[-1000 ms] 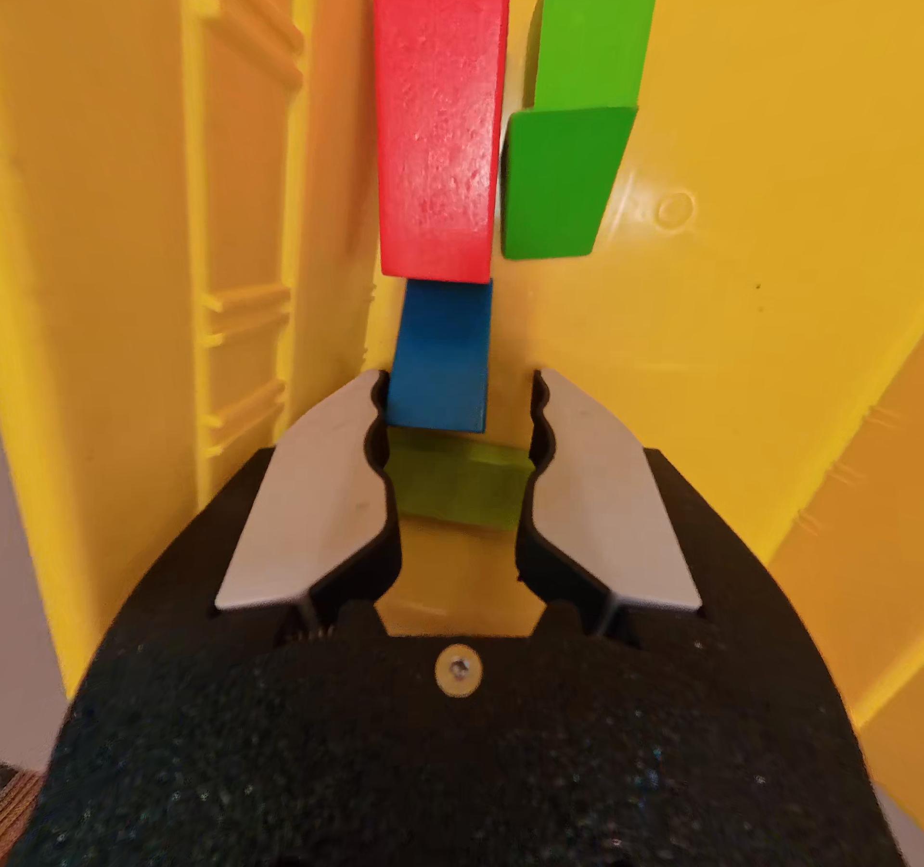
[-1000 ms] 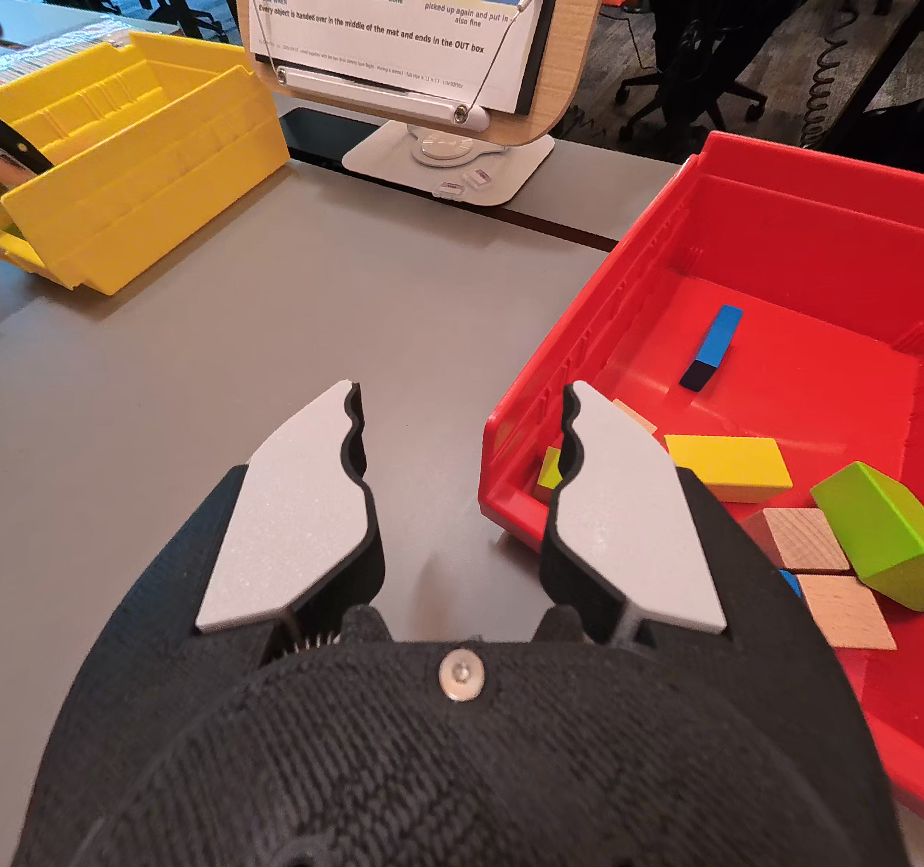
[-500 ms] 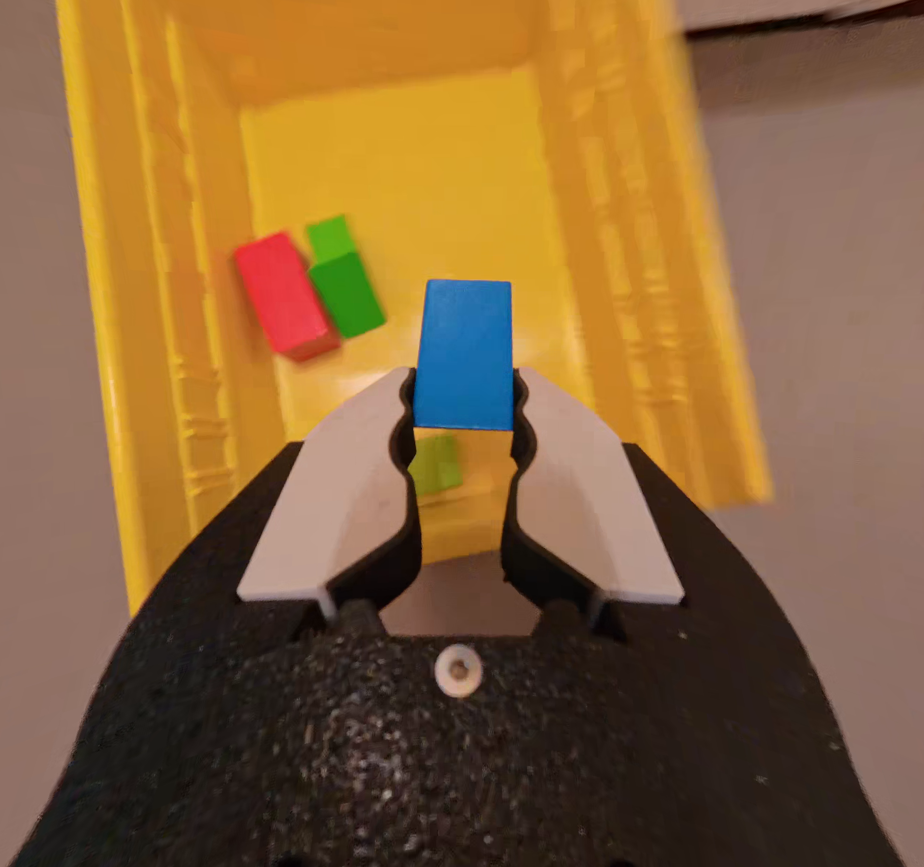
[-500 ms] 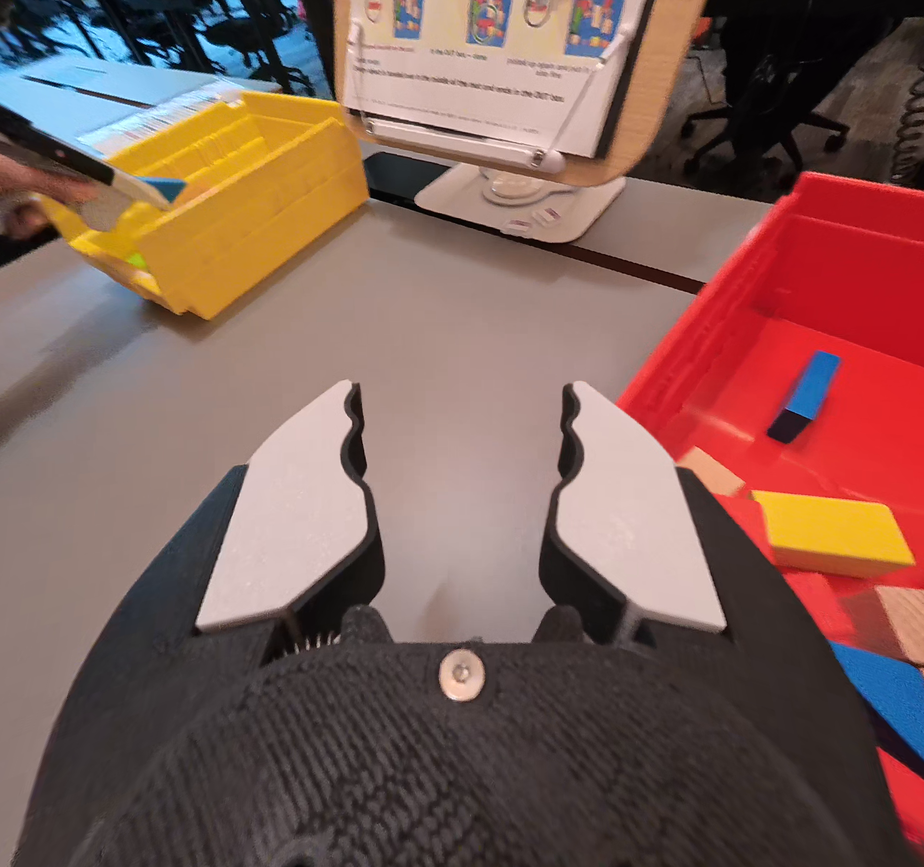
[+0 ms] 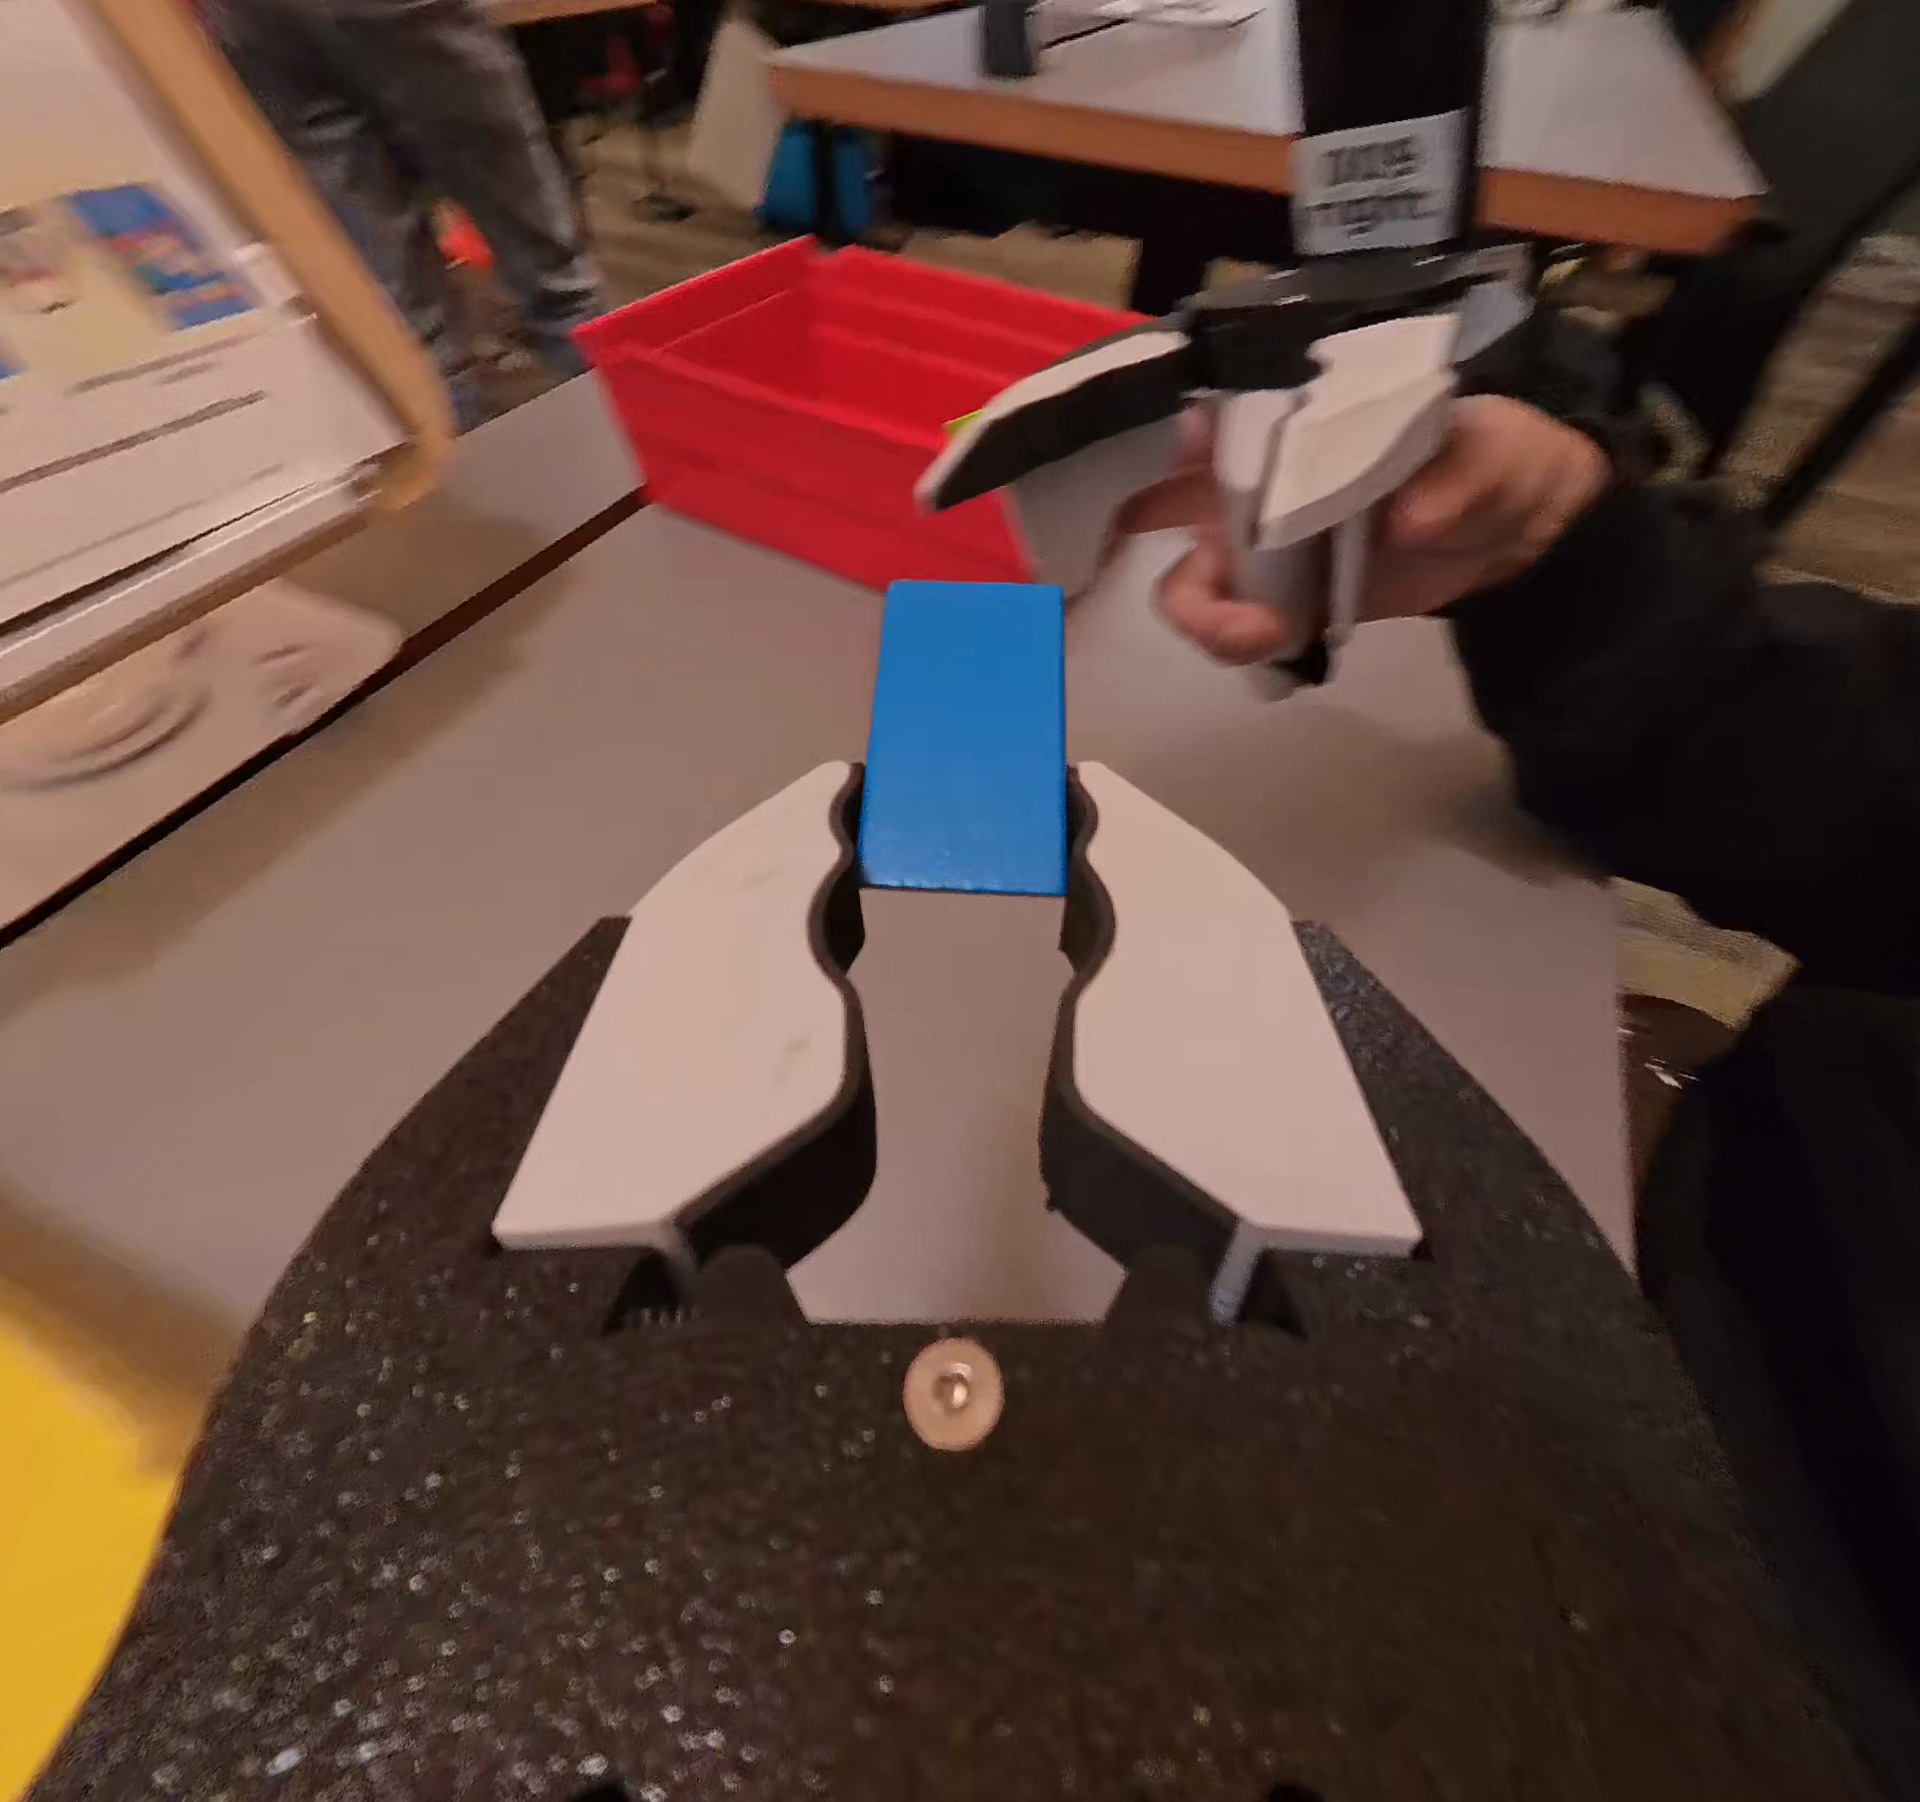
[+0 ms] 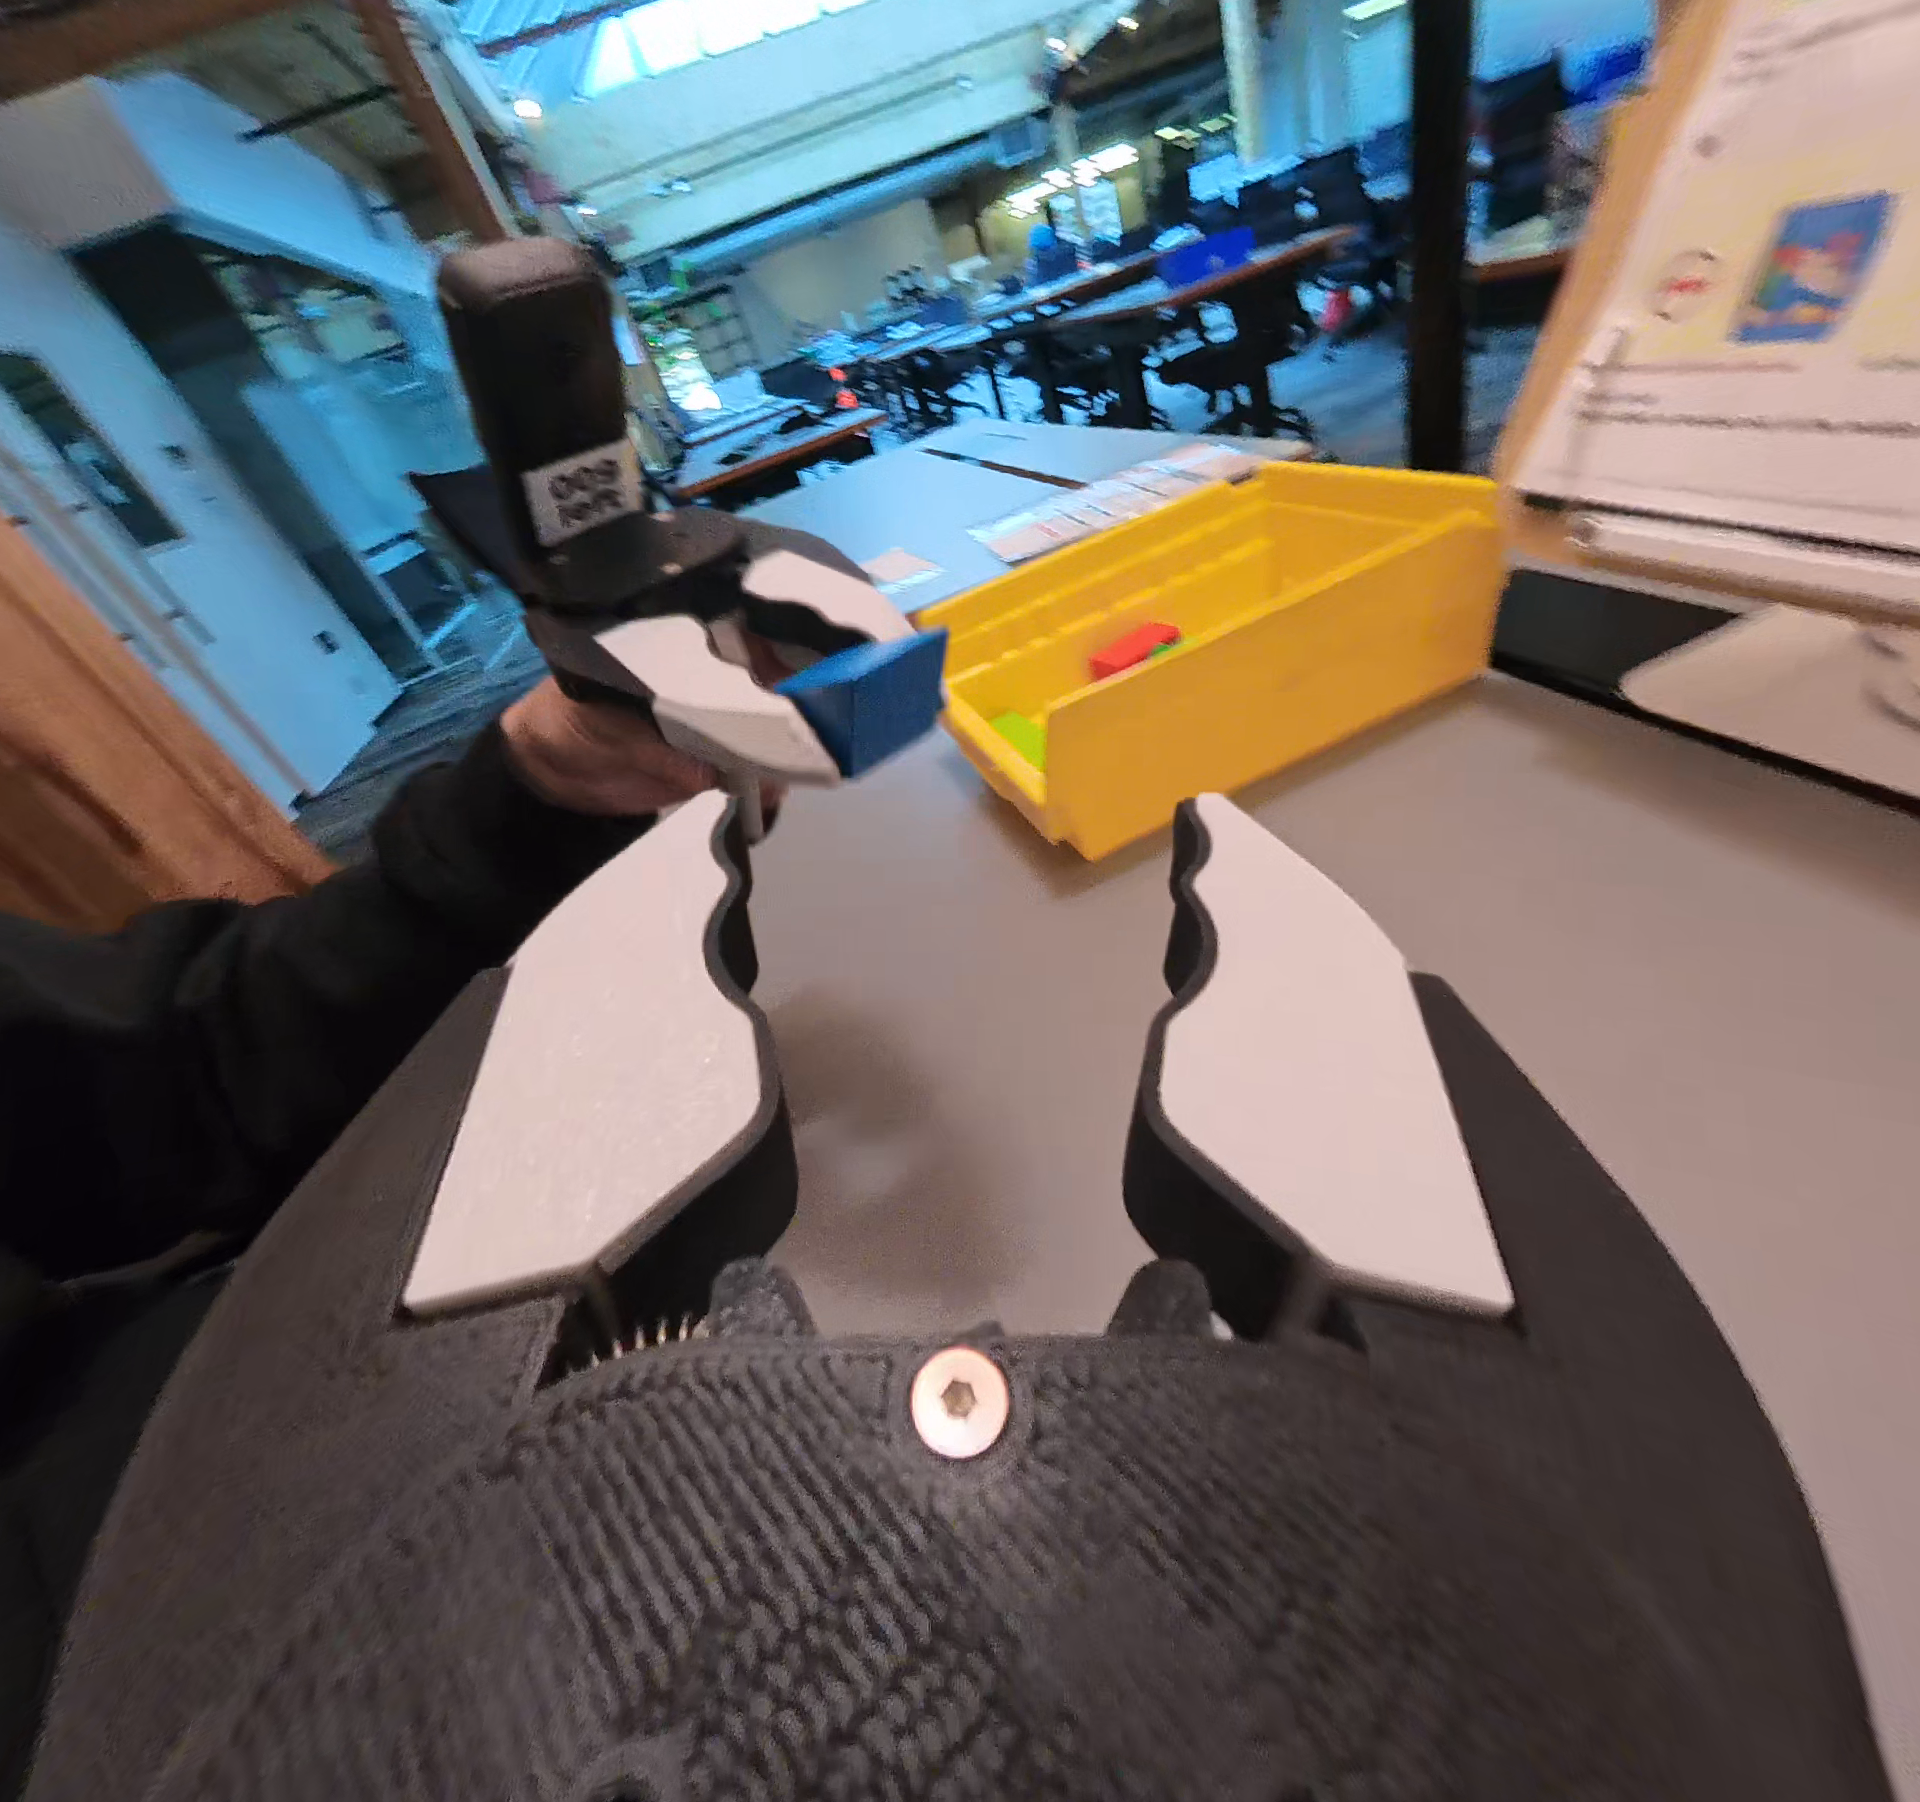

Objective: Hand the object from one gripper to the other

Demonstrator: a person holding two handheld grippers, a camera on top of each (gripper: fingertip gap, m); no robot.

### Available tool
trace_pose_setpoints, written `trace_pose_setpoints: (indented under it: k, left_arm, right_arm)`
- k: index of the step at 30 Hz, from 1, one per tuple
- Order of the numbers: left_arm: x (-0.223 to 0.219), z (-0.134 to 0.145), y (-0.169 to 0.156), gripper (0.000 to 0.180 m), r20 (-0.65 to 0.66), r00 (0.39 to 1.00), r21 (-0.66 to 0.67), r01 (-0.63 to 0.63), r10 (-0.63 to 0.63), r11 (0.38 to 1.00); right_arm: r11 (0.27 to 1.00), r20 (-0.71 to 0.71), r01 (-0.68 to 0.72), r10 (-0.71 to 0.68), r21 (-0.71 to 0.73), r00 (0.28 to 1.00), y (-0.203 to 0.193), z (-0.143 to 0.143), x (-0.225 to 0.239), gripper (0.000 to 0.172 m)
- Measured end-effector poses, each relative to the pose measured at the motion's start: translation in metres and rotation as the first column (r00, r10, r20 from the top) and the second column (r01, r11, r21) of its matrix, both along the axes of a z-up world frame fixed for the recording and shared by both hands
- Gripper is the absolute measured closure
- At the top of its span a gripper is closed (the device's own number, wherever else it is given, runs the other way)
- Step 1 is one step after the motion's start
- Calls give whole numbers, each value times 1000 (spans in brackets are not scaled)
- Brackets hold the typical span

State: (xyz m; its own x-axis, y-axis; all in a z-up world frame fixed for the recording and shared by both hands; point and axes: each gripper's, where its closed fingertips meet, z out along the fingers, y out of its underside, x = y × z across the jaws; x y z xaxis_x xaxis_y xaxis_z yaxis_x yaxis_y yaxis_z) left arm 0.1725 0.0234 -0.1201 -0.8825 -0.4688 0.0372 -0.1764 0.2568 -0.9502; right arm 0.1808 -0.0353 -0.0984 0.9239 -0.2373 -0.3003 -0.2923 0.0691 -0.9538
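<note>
The left gripper (image 5: 964, 817) has a grainy black foam body and two smooth grey, wavy-edged fingers (image 5: 727, 983) whose dark pads press both long sides of a flat, matte blue block (image 5: 966, 744). The block is rectangular and juts forward past the fingertips, held in the air above the plain grey table (image 5: 364, 869). The right gripper (image 6: 961, 879), with a ribbed black body, has its fingers spread wide with only bare table between them. Beyond it stands a glossy yellow plastic bin (image 6: 1278, 703) with ribbed walls, holding a red block (image 6: 1132, 651) and a green block (image 6: 1023, 739). Farther off, behind the blue block, sits a red plastic bin (image 5: 790, 422).
</note>
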Motion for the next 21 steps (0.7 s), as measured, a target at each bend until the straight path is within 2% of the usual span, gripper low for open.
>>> trace_pose_setpoints:
  k: [3, 7, 12, 21]
  left_arm:
    - [-28, 5, -27, 146, 45, 987, -73, 155, -152, 985]
    - [-53, 16, -40, 146, 77, 957, -149, 289, -280, 946]
    - [-56, 22, -40, 146, 59, 950, -176, 313, -308, 933]
    - [-56, 7, -42, 146, -13, 943, -159, 327, -333, 931]
  right_arm:
    - [995, 85, -101, 99, 23, 991, 15, 7, -21, 93]
    - [968, 149, -249, 247, -5, 957, 28, 5, -51, 103]
    - [952, 195, -305, 297, 13, 935, 33, 12, -65, 113]
    - [951, 236, -310, 305, -18, 923, 37, 7, -68, 129]
